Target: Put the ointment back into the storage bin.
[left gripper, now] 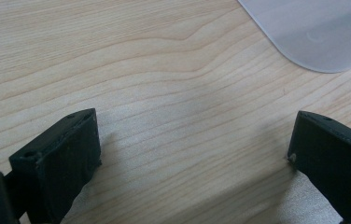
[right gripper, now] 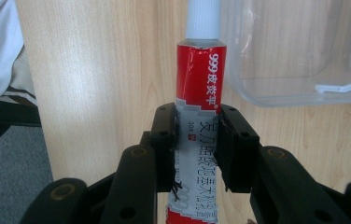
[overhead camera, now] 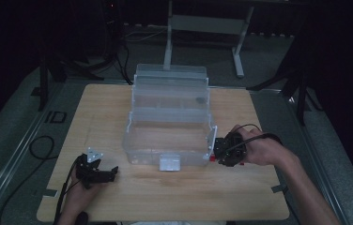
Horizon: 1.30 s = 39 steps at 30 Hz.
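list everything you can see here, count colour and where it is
storage box: 1, clear plastic, open with tiered trays, middle of the table
latch: 1, pale translucent, front wall of the box
table: 1, light wood, under everything
tube: 1, red and grey with a white cap, clamped between the right gripper's jaws beside the box's right end
desk frame: 1, grey metal, on the floor behind the table
cables: several, black, on the floor left of and behind the table
left gripper: 1, black, jaws wide apart over bare wood at the table's front left
right gripper: 1, black, at the box's front right corner
hands: 2, one on each gripper
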Each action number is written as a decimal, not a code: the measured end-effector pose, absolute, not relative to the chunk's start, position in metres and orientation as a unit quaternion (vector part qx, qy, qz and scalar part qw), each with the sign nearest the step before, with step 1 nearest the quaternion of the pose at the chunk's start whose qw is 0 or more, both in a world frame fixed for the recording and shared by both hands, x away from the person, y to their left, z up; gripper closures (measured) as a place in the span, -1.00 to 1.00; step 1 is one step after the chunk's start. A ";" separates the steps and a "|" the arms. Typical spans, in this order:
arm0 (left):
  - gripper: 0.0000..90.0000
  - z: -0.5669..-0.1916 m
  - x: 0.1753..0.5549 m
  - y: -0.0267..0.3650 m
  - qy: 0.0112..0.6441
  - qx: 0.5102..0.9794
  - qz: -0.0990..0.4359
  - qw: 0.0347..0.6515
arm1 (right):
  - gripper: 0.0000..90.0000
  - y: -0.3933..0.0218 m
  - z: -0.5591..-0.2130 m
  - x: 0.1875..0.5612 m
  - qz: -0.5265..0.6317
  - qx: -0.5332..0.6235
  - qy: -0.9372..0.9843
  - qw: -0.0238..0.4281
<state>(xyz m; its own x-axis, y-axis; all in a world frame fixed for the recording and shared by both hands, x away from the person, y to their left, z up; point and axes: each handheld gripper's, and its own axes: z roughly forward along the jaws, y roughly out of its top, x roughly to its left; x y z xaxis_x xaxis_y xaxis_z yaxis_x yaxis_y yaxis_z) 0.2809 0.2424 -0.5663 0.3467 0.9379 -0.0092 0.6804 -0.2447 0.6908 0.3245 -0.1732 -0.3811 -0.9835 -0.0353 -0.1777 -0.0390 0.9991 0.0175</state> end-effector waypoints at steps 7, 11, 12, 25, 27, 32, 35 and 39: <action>-0.94 -0.566 0.281 0.242 0.532 0.761 0.209 0.308 | 0.55 -0.170 -0.376 0.330 0.011 -0.021 0.995 0.093; -0.94 -0.566 0.281 0.242 0.532 0.761 0.209 0.308 | 0.55 -0.167 -0.374 0.334 0.011 -0.022 0.995 0.094; -0.94 -0.566 0.281 0.243 0.531 0.761 0.209 0.308 | 0.55 -0.166 -0.373 0.334 0.009 -0.021 0.995 0.094; -0.94 -0.566 0.281 0.243 0.531 0.761 0.210 0.307 | 0.55 -0.160 -0.368 0.343 0.010 -0.023 0.995 0.098; -0.94 -0.566 0.281 0.243 0.531 0.761 0.210 0.307 | 0.55 -0.159 -0.368 0.344 0.011 -0.023 0.995 0.098; -0.94 -0.566 0.281 0.243 0.531 0.761 0.210 0.307 | 0.55 -0.156 -0.365 0.348 0.013 -0.023 0.995 0.101; -0.94 -0.566 0.281 0.243 0.531 0.761 0.210 0.307 | 0.55 -0.155 -0.365 0.349 0.012 -0.023 0.995 0.100; -0.94 -0.566 0.281 0.243 0.531 0.761 0.210 0.307 | 0.55 -0.153 -0.364 0.352 0.013 -0.024 0.995 0.101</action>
<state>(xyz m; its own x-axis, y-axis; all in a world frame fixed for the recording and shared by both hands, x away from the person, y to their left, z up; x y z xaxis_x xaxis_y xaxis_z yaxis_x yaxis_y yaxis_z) 0.2809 0.2426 -0.5662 0.3473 0.9377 -0.0075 0.6800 -0.2463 0.6906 0.3517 -0.1529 -0.3642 -0.9785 -0.0442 -0.2017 -0.0493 0.9986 0.0202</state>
